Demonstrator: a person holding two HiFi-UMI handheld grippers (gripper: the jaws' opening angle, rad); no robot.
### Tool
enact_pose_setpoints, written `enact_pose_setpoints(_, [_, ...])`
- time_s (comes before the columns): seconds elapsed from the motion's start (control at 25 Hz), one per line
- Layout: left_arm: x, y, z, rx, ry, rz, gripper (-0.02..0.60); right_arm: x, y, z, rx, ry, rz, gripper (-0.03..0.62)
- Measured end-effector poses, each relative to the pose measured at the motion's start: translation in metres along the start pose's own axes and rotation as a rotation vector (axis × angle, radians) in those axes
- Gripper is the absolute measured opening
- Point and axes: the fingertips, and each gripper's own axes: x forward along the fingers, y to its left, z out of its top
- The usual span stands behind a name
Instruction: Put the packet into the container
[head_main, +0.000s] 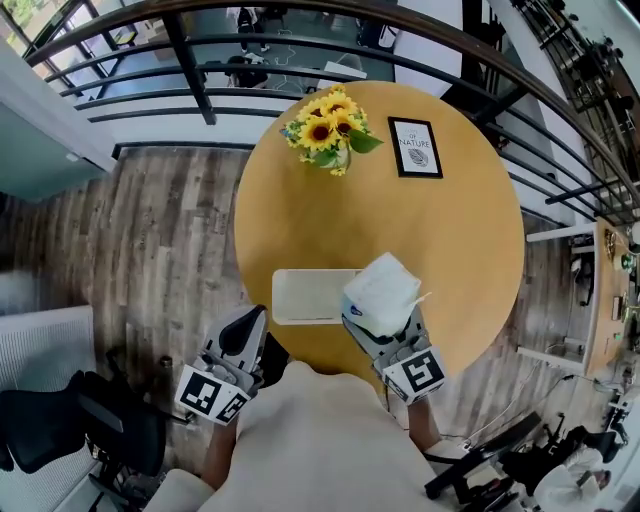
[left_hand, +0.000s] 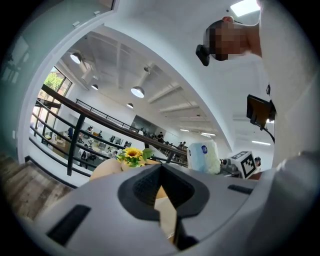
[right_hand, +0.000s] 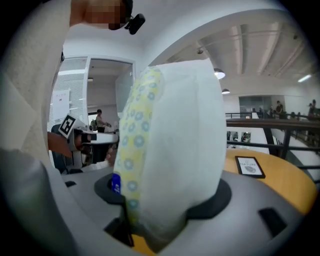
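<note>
One packet (head_main: 381, 290) is clamped in the jaws of the right hand-held gripper (head_main: 383, 322), near the container (head_main: 303, 298).

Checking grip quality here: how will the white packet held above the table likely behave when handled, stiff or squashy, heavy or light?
The packet is probably soft and squashy: its base pinches in where it is gripped. Likely light for its bulk, since it stands upright from that one hold.
</note>
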Motion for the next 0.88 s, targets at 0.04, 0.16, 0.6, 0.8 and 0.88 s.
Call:
enact_pose_setpoints(0.04, [-0.001, 0.000, -0.002, -0.006, -0.002, 0.010, 0.005, 0.004, 0.001, -0.002, -0.062, 0.011, 0.022, 0.318])
enact_pose_setpoints(0.16, [-0.001, 0.003, -0.006, -0.016, 0.002, 0.027, 0.005, 0.013, 0.005, -0.009, -0.272, 0.112, 0.089, 0.318])
enact_pose_setpoints(0.6, [-0.004, 0.005, -0.016, -0.047, 0.004, 0.051, 0.005, 0.031, 0.026, -0.054, -0.716, 0.383, 0.173, 0.318])
enact_pose_setpoints(0.8, [-0.009, 0.006, -0.017, -0.050, -0.004, 0.062, 0.005, 0.035, 0.037, -0.069, -0.922, 0.463, 0.245, 0.318])
enact_pose_setpoints(0.88, [-0.012, 0.009, -0.017, -0.053, -0.008, 0.075, 0.005, 0.035, 0.039, -0.075, -1.004, 0.495, 0.270, 0.318])
